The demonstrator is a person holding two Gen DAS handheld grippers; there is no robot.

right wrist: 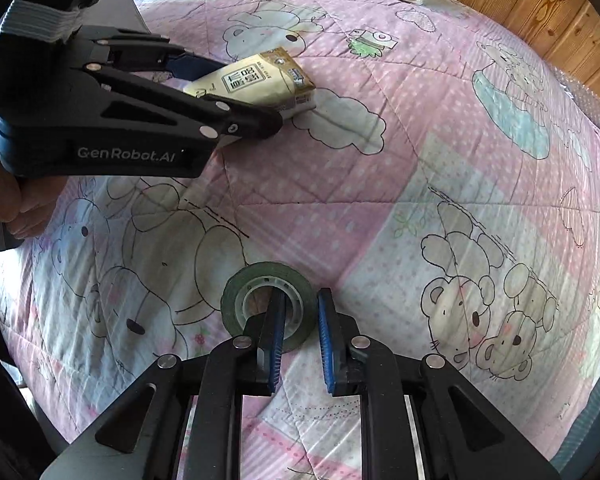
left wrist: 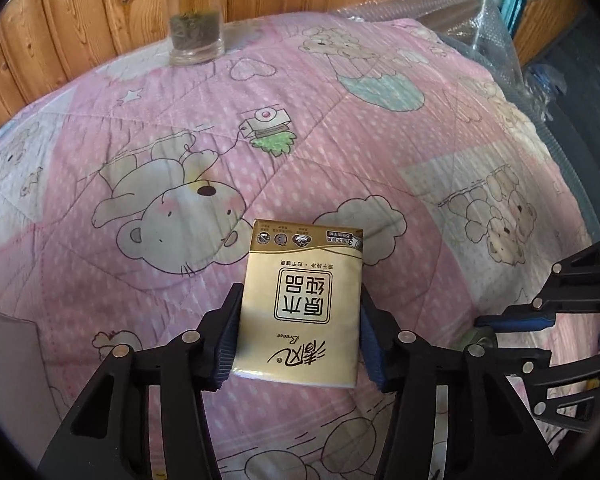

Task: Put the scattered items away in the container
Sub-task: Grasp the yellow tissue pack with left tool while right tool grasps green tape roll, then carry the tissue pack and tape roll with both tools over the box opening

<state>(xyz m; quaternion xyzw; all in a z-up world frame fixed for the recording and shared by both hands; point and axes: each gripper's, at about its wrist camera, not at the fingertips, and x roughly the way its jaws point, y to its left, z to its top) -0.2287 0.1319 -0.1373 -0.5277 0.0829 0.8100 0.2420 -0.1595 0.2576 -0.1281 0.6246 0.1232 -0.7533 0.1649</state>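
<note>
- One pink quilt [left wrist: 340, 152] printed with cartoon bears and clouds covers the whole work surface; wood panelling [left wrist: 100, 12] stands behind its far edge, and bubble wrap [left wrist: 480, 28] lies at the far right.
- Two handheld grippers: the left gripper [left wrist: 300, 344] has its fingers spread wide to either side of the tissue pack, whether the pads press on it cannot be told; the right gripper [right wrist: 300, 340] pinches the wall of the tape roll, one finger inside the core.
- One glass jar [left wrist: 196, 32] with dark green contents stands at the far edge.
- One gold tissue pack [left wrist: 304, 304] lies on the quilt, left of centre.
- One dark green tape roll [right wrist: 268, 304] lies flat, near the right gripper's camera.
</note>
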